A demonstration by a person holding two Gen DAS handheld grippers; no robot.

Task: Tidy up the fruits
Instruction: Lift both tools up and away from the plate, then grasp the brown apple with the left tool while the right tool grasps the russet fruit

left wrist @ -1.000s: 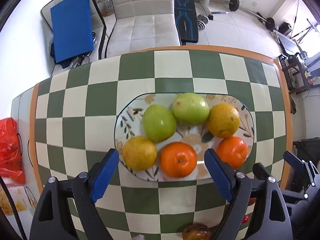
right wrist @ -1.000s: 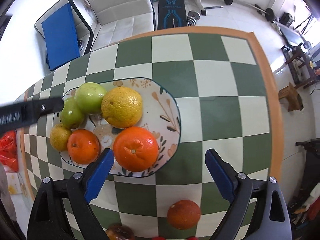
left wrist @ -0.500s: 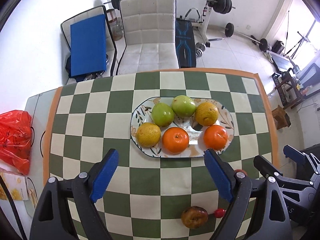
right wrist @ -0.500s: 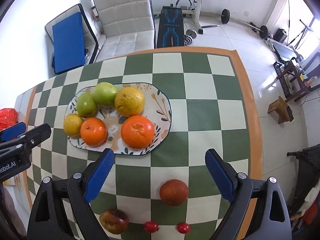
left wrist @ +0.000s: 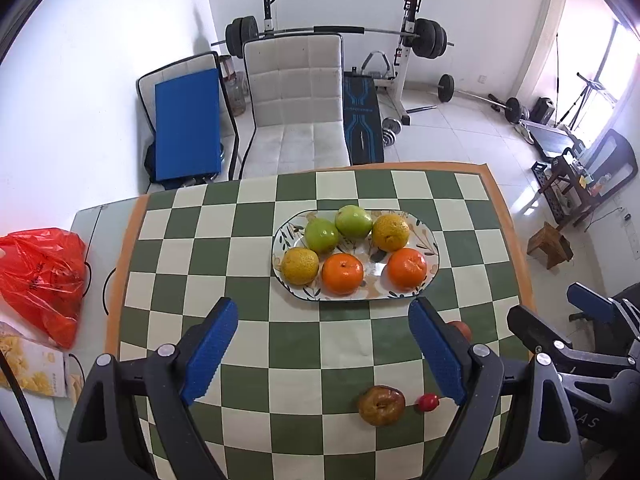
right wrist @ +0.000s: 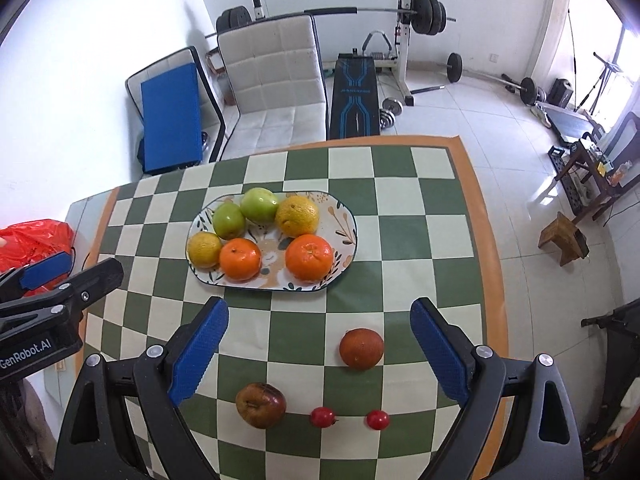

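Note:
An oval floral plate on the checkered table holds two green apples, two yellow citrus and two oranges. Nearer me on the cloth lie a dark red-orange fruit, a brown bruised fruit and two small red fruits. My left gripper is open and empty, high above the table. My right gripper is open and empty above the loose fruits.
A red plastic bag and a yellow packet lie off the table's left edge. A white chair, a blue mat and weight equipment stand beyond the far edge. A wooden stool stands right.
Both grippers have pulled back and up from the plate, so the whole table and the loose fruits near me have come into view. Both stay open.

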